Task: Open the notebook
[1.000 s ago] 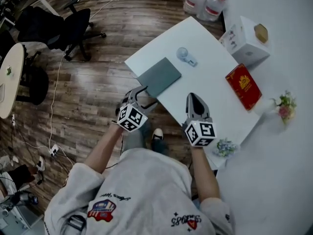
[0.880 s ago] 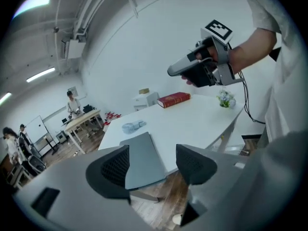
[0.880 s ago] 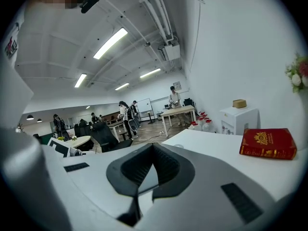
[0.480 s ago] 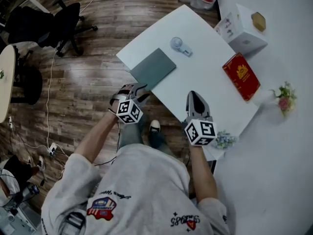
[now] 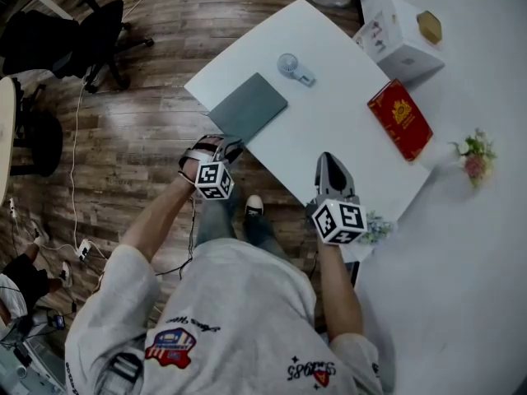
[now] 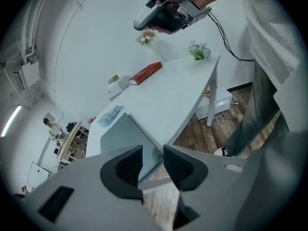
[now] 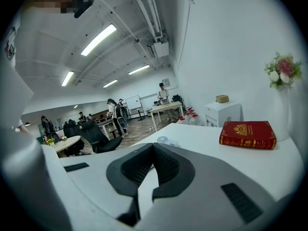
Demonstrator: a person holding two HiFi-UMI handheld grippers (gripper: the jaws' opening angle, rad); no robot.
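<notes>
The grey notebook (image 5: 247, 107) lies shut at the near left corner of the white table (image 5: 329, 113). My left gripper (image 5: 230, 144) hangs just off that corner, below the table edge. In the left gripper view its jaws (image 6: 153, 150) are closing, with a gap still between the pads. The notebook's (image 6: 122, 134) near edge shows through that gap, and the pads do not press on it. My right gripper (image 5: 327, 158) hovers over the table's near edge, right of the notebook. Its fingertips (image 7: 153, 146) meet with nothing in them.
A red book (image 5: 399, 119), a small handheld fan (image 5: 294, 67) and a white box (image 5: 398, 35) lie farther back on the table. Flowers (image 5: 471, 156) stand at the right, a small bunch (image 5: 377, 225) by my right gripper. Wooden floor and office chairs (image 5: 90, 23) are to the left.
My left gripper has sunk lower beside the notebook's corner and rolled, and its jaws have narrowed. My right gripper has shifted only a little along the near edge.
</notes>
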